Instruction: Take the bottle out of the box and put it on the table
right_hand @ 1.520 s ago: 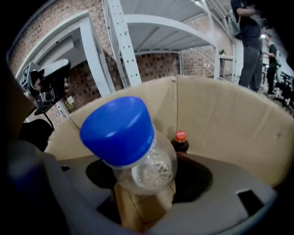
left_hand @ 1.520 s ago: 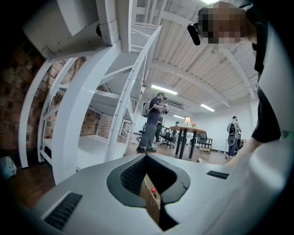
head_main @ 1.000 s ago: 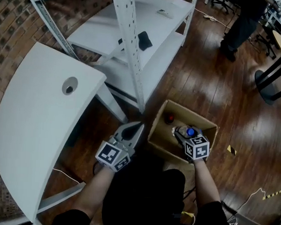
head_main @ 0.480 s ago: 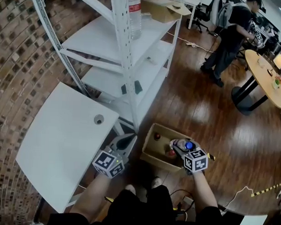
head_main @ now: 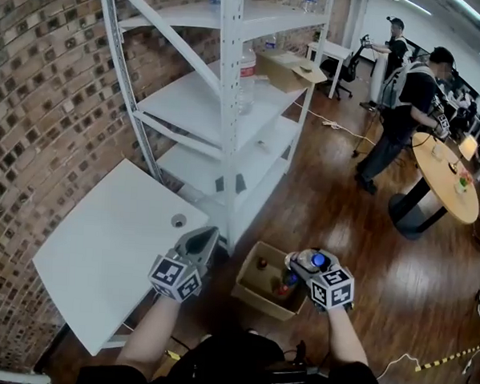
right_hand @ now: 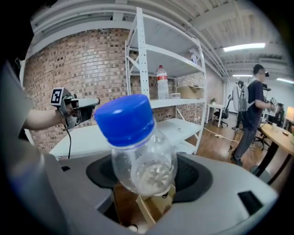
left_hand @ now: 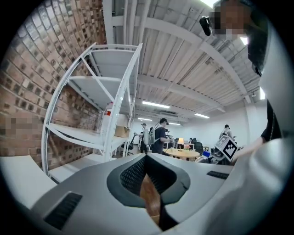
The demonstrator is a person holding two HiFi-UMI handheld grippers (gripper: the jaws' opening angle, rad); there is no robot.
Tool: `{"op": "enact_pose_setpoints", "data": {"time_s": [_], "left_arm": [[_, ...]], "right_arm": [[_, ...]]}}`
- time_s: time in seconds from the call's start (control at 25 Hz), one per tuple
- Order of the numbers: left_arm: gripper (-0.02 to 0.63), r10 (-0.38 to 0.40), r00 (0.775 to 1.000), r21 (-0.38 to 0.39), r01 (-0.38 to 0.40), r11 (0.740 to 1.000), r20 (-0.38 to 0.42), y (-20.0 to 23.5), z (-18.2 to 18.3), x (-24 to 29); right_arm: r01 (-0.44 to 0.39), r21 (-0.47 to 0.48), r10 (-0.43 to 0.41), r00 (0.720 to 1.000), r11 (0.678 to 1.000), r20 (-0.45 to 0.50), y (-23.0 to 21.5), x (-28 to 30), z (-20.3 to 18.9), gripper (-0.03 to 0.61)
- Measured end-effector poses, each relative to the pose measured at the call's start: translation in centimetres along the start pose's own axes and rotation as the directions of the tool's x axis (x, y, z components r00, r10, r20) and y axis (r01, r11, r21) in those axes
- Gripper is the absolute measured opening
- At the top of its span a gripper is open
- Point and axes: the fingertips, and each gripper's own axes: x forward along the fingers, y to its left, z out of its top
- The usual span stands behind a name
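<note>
Ahead of my left gripper [head_main: 208,234] stands tall white metal shelving [head_main: 228,106], with a brick wall [head_main: 36,96] to its left. Dark wooden floor [head_main: 335,208] runs beyond my right gripper [head_main: 296,266] to a round wooden table [head_main: 445,186]. Strip lights [left_hand: 155,104] glow on the white ceiling [left_hand: 183,59].

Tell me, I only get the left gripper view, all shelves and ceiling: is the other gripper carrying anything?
Observer: Yes. The right gripper is shut on a clear bottle with a blue cap.
Visitor: And where's the box?
Observer: The box sits open on the wooden floor. In the head view it lies between the left gripper and the right one.
</note>
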Motion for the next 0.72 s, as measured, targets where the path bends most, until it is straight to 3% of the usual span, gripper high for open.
{"op": "enact_pose_setpoints", "data": {"time_s": [0.36, 0.72], "left_arm": [[0.002, 0.043, 0.998, 0.054, -0.046, 0.997, 0.049, -1.4, 1.9, 0.2], [0.002, 0.098, 0.994, 0.023, -0.099, 0.995, 0.053, -2.9, 1.3, -0.7]], "right_arm": [[-0.116, -0.048, 0.118, 0.992, 0.992, 0.044, 2.0, 1.7, 3.7, 0.33], [-0.217, -0.054, 0.22, 0.974, 0.975, 0.048, 3.5, 1.1, 4.1, 0.33]]}}
